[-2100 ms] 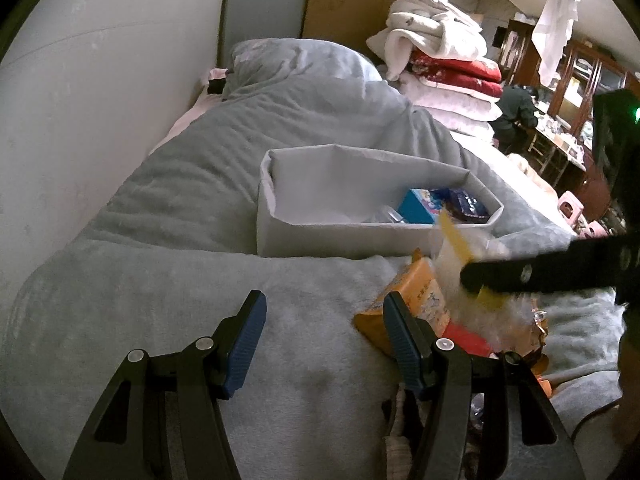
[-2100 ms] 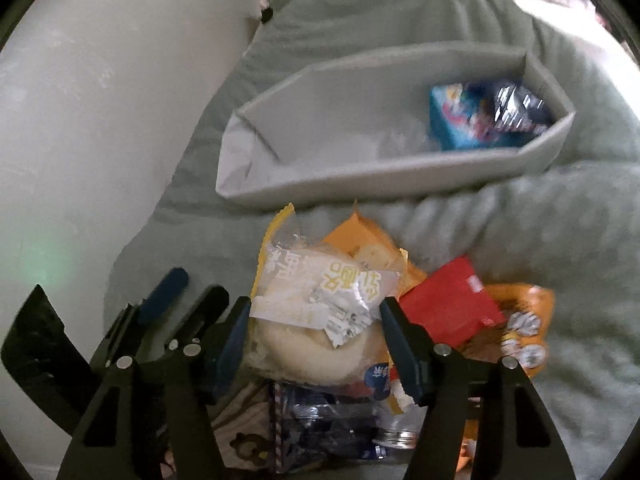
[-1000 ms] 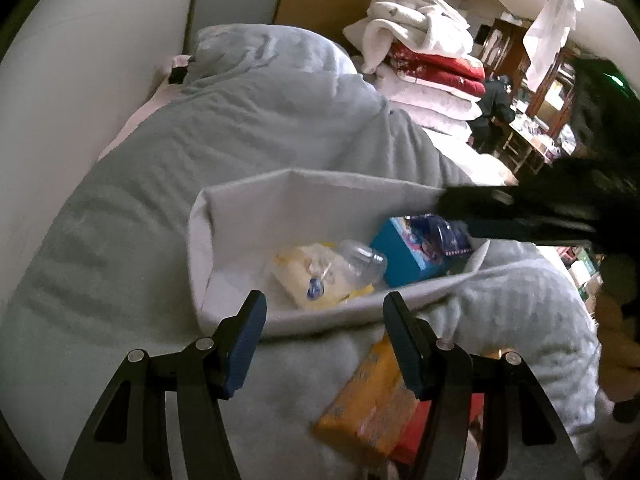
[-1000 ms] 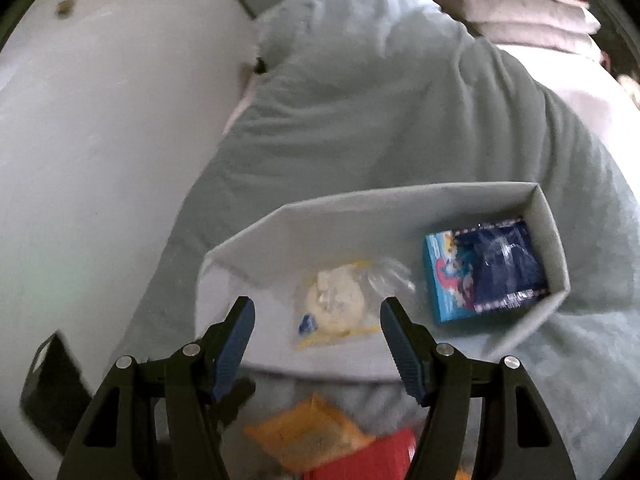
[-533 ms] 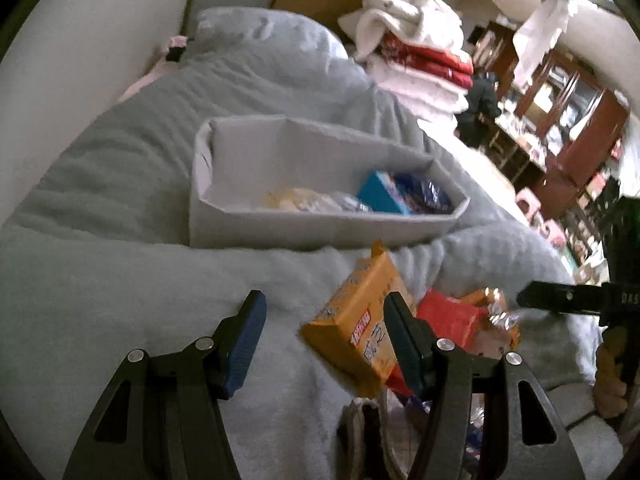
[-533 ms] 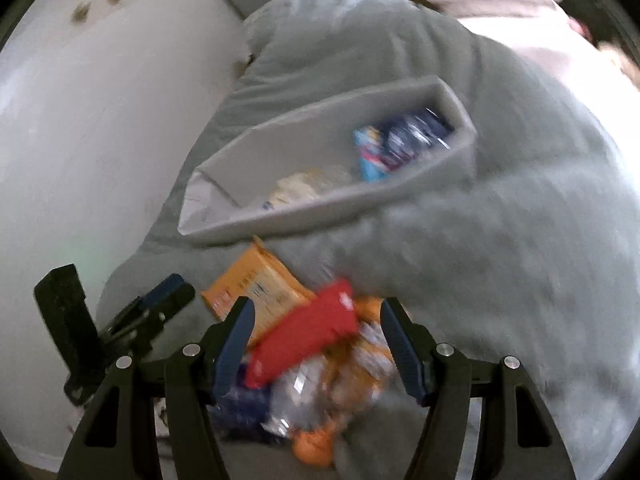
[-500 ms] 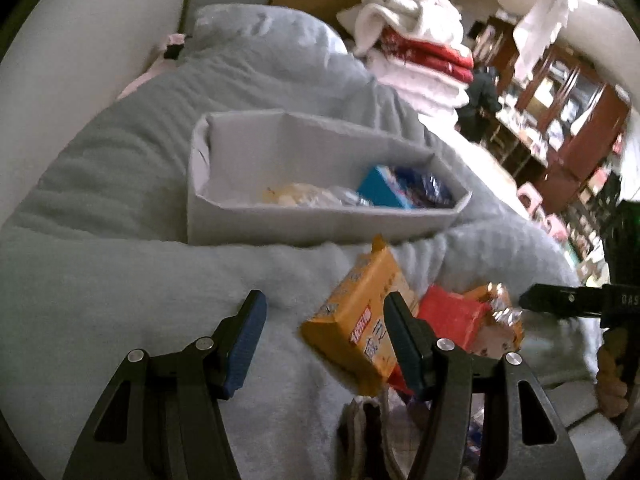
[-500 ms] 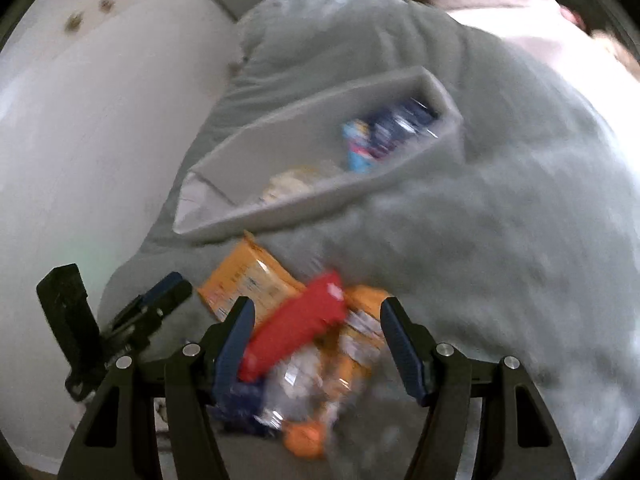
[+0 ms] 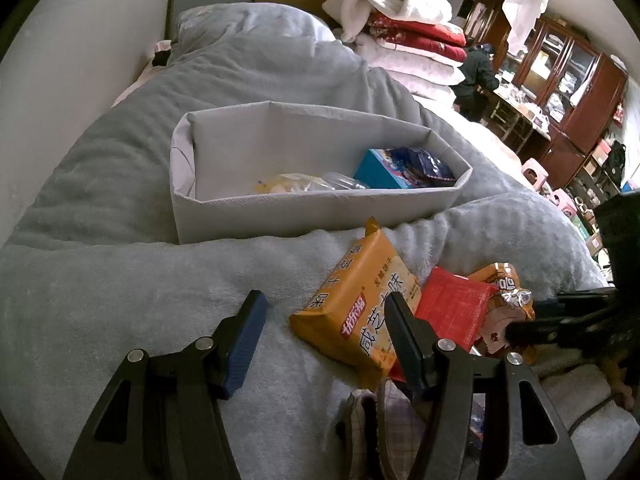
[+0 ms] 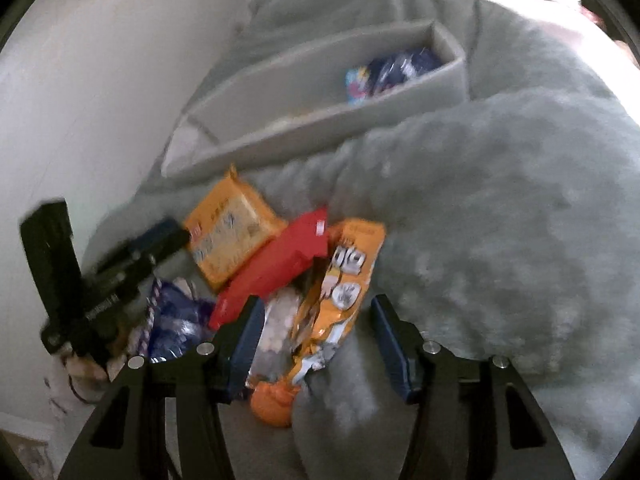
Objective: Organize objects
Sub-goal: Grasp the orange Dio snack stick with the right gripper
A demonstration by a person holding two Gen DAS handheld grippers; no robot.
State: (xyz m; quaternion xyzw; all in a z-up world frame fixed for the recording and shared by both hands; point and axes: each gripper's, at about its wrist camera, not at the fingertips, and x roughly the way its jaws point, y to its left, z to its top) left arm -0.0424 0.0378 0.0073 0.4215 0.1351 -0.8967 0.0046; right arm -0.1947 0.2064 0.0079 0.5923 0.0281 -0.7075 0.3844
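Note:
A pile of snack packets lies on the grey blanket in front of a grey fabric bin. My left gripper is open just above the blanket. A big orange packet lies against its right finger. My right gripper hovers over the pile with its jaws closing. An orange cartoon packet lies between its fingers, and the pads are not pressing on it. A red packet sits between the two orange ones. The bin holds a bagged bun and a blue box.
A blue-and-white bag and a small orange ball lie at the near edge of the pile. A white wall runs along the left. Folded quilts are stacked beyond the bed, and wooden cabinets stand at the far right.
My right gripper let the bagged bun go into the bin, then drew back and down over the snack pile, its jaws narrowing. My left gripper sank a little toward the big orange packet.

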